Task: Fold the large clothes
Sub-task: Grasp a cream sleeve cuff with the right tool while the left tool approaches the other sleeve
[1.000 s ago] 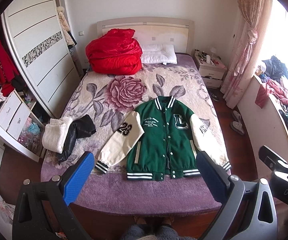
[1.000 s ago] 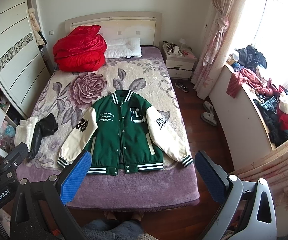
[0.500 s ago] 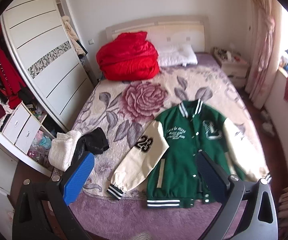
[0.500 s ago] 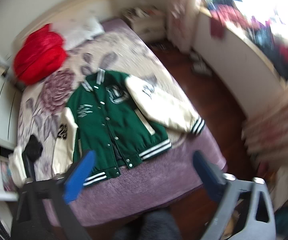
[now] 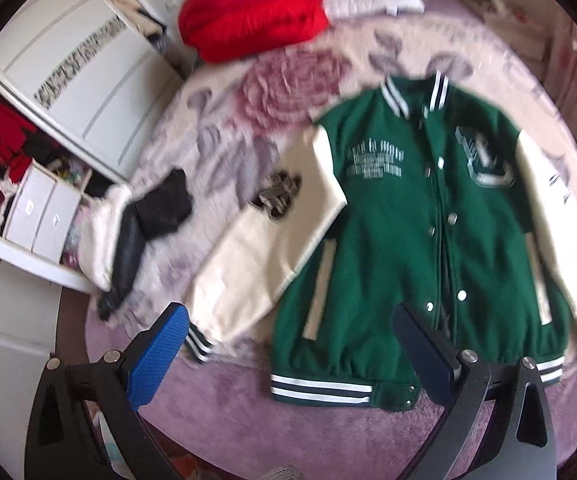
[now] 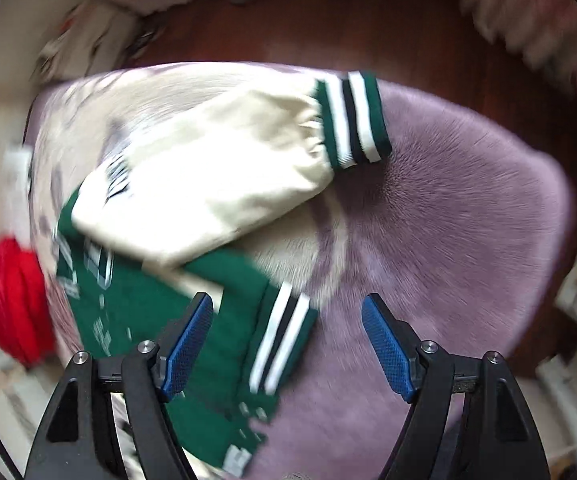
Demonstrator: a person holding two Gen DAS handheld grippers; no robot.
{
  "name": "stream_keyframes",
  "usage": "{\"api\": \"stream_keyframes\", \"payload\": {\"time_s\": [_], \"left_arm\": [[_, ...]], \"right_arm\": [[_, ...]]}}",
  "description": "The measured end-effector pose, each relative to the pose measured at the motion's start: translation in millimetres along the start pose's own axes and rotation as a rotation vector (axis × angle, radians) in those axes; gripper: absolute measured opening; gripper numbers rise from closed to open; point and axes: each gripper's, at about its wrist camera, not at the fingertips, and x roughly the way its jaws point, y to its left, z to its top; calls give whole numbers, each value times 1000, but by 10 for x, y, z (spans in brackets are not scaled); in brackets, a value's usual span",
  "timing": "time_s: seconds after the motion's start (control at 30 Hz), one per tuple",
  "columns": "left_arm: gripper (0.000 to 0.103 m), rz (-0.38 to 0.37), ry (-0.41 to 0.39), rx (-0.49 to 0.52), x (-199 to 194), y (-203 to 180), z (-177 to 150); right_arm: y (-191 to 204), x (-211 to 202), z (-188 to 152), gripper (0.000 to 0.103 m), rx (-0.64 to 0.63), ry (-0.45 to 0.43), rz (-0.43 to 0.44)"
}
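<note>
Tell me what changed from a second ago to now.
Both grippers dropped toward the bed. The left gripper closed in over the green jacket; the right gripper rolled and swung to the jacket's cream sleeve and striped hem, jaws opening, nothing gripped. The jacket lies flat as before, as does the red bundle.

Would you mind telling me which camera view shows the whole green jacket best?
The left wrist view: the green jacket lies spread out there, collar to hem, both sleeves showing. The right wrist view shows only one cream sleeve, its striped cuff and a blurred hem corner.
</note>
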Motion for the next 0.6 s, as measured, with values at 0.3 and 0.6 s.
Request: {"api": "stream_keyframes", "payload": {"time_s": [0.3, 0.6], "left_arm": [[103, 7, 105, 24, 1003, -678, 31], [103, -8, 101, 34, 1463, -825, 293]], "right_arm": [[-164, 1005, 580, 21, 241, -115, 215], [303, 1380, 980, 32, 206, -135, 226]]}}
